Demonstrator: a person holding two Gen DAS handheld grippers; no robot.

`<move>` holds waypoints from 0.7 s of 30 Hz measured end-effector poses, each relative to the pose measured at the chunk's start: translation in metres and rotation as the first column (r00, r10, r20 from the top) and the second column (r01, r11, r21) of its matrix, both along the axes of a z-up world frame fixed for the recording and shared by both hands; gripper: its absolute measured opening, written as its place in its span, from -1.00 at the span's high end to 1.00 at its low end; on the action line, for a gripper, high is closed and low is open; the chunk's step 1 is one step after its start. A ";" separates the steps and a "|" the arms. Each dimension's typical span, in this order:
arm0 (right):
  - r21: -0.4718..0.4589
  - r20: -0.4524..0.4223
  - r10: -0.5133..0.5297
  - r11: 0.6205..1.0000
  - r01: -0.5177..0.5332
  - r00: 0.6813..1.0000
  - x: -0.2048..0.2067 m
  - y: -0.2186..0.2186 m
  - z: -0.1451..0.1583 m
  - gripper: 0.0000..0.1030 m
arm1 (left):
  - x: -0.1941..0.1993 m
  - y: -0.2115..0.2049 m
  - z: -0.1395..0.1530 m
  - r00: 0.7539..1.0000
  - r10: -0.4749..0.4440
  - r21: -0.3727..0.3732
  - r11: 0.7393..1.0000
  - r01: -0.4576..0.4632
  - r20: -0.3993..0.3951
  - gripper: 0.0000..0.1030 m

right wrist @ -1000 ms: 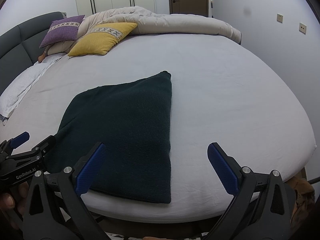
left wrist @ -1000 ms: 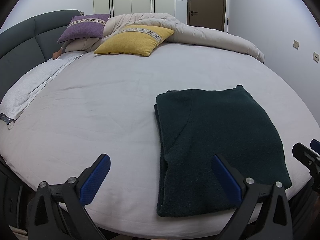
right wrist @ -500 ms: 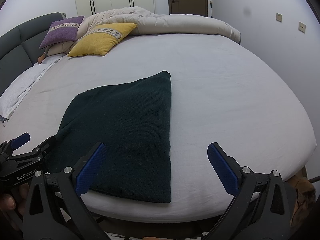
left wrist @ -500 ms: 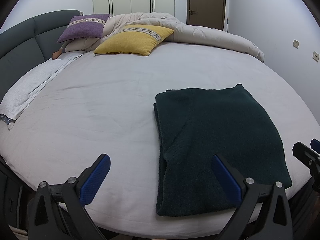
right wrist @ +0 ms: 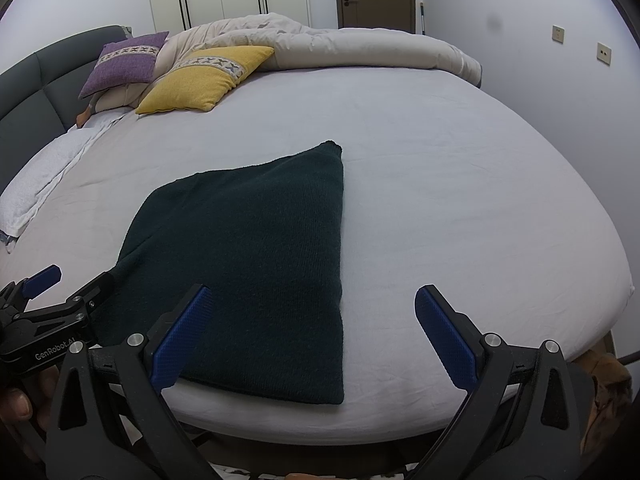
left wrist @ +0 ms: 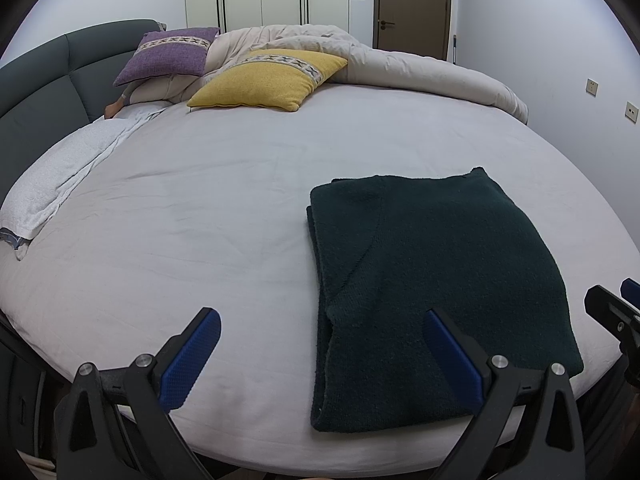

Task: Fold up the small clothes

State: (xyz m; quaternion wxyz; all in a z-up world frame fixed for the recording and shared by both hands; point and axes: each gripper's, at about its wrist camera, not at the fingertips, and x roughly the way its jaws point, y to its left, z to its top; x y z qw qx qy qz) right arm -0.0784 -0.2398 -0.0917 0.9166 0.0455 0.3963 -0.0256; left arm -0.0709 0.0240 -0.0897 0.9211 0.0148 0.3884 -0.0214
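Note:
A dark green knitted garment [left wrist: 432,280] lies folded into a flat rectangle on the bed's pale sheet [left wrist: 200,220], near the front edge. My left gripper [left wrist: 320,332] hovers open just short of its near left corner, blue pads wide apart and holding nothing. In the right wrist view the same garment [right wrist: 256,256] spreads left of centre, and my right gripper [right wrist: 312,312] stands open above its near right edge, empty. The left gripper [right wrist: 44,292] shows at the lower left of that view, held by a hand [right wrist: 16,404].
A yellow pillow [left wrist: 268,78], a purple pillow [left wrist: 168,56] and a bunched beige duvet [left wrist: 400,68] lie at the far side of the bed. A white towel [left wrist: 60,176] lies along the left, under a grey headboard [left wrist: 44,76]. Wardrobe and door stand behind.

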 end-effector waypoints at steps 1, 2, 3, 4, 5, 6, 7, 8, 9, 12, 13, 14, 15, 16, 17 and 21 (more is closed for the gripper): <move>0.000 0.000 -0.001 1.000 0.001 1.000 0.000 0.000 0.000 -0.99 | 0.000 0.000 0.000 1.000 0.000 0.000 1.000 0.000 -0.001 -1.00; 0.000 -0.001 -0.001 1.000 0.001 1.000 0.000 0.000 0.000 -0.99 | 0.000 0.000 0.000 1.000 0.000 0.000 1.000 0.000 0.000 -1.00; 0.001 -0.001 -0.001 1.000 0.001 1.000 0.000 0.001 0.000 -0.99 | 0.000 0.000 0.000 1.000 0.000 0.000 1.000 0.000 0.000 -1.00; 0.001 0.000 -0.001 1.000 0.001 1.000 0.000 0.001 0.000 -0.99 | 0.000 0.000 0.000 1.000 0.000 0.001 1.000 0.000 0.000 -1.00; 0.001 -0.001 -0.001 1.000 0.001 1.000 0.000 0.001 -0.001 -0.99 | 0.000 0.000 0.000 1.000 0.000 0.000 1.000 0.000 -0.001 -1.00; 0.000 -0.001 -0.002 1.000 0.002 1.000 0.000 0.002 -0.001 -0.99 | 0.000 0.000 0.000 1.000 0.000 0.000 1.000 0.000 0.000 -1.00; 0.001 -0.002 -0.002 1.000 0.002 1.000 0.000 0.002 -0.001 -0.99 | 0.000 0.000 0.000 1.000 0.000 0.001 1.000 0.000 0.000 -1.00; 0.001 -0.002 -0.002 1.000 0.002 1.000 0.000 0.002 0.000 -0.99 | 0.000 0.000 0.000 1.000 0.000 0.002 1.000 0.000 0.000 -1.00; 0.002 -0.001 -0.003 1.000 0.003 1.000 -0.001 0.003 0.000 -0.99 | 0.000 0.000 0.000 1.000 0.000 0.002 1.000 0.000 0.000 -1.00; 0.001 -0.002 -0.004 1.000 0.004 1.000 -0.002 0.004 0.000 -0.99 | 0.000 -0.001 0.000 1.000 0.001 0.000 1.000 -0.001 0.000 -1.00; 0.002 -0.002 -0.004 1.000 0.004 1.000 -0.002 0.004 0.000 -0.99 | 0.000 -0.001 0.000 1.000 0.001 0.001 1.000 -0.001 0.000 -1.00; 0.002 -0.002 -0.004 1.000 0.004 1.000 -0.002 0.004 0.000 -0.99 | 0.000 -0.001 0.000 1.000 0.001 0.002 1.000 -0.001 -0.001 -1.00; 0.002 -0.002 -0.004 1.000 0.004 1.000 -0.002 0.004 0.000 -0.99 | 0.000 -0.001 0.000 1.000 0.001 0.000 1.000 -0.001 -0.001 -1.00; 0.002 -0.002 -0.004 1.000 0.004 1.000 -0.002 0.005 0.000 -0.99 | 0.000 -0.001 0.000 1.000 0.001 -0.001 1.000 -0.001 -0.001 -1.00; 0.002 -0.002 -0.004 1.000 0.004 1.000 -0.002 0.005 0.000 -0.99 | 0.000 -0.001 0.000 1.000 0.000 -0.001 1.000 0.000 -0.001 -1.00; 0.002 -0.003 -0.004 1.000 0.004 1.000 -0.003 0.006 0.001 -0.99 | -0.001 -0.001 0.000 1.000 0.001 -0.001 1.000 -0.001 -0.001 -1.00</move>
